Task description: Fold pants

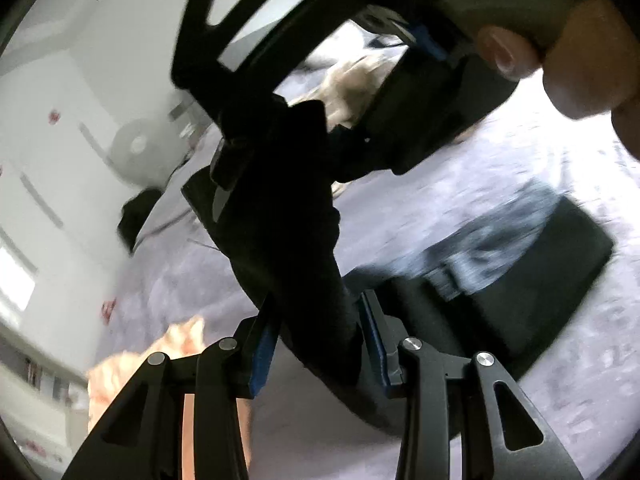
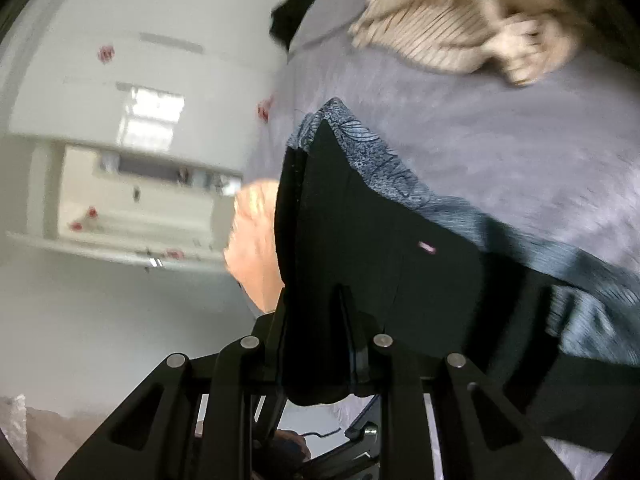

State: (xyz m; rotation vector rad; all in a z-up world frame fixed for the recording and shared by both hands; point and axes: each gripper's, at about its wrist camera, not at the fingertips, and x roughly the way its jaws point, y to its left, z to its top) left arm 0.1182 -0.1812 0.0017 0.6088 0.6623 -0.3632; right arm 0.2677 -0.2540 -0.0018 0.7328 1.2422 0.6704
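Note:
The black pants (image 1: 296, 248) hang lifted above a grey bedspread (image 1: 500, 168). My left gripper (image 1: 320, 344) is shut on the pants fabric between its blue pads. In the left wrist view the right gripper (image 1: 280, 120) shows at the top, held by a hand (image 1: 576, 60), also clamped on the same black fabric. In the right wrist view my right gripper (image 2: 320, 356) is shut on the black pants (image 2: 360, 240), which drape away from it. A folded black and blue patterned garment (image 1: 520, 248) lies on the bed below.
A beige knit garment (image 2: 452, 24) lies on the grey bedspread (image 2: 500, 128) further off. An orange garment (image 1: 160, 352) lies at the bed's edge. White wardrobe doors (image 1: 48, 140) and a shelf (image 2: 140, 200) stand beyond the bed.

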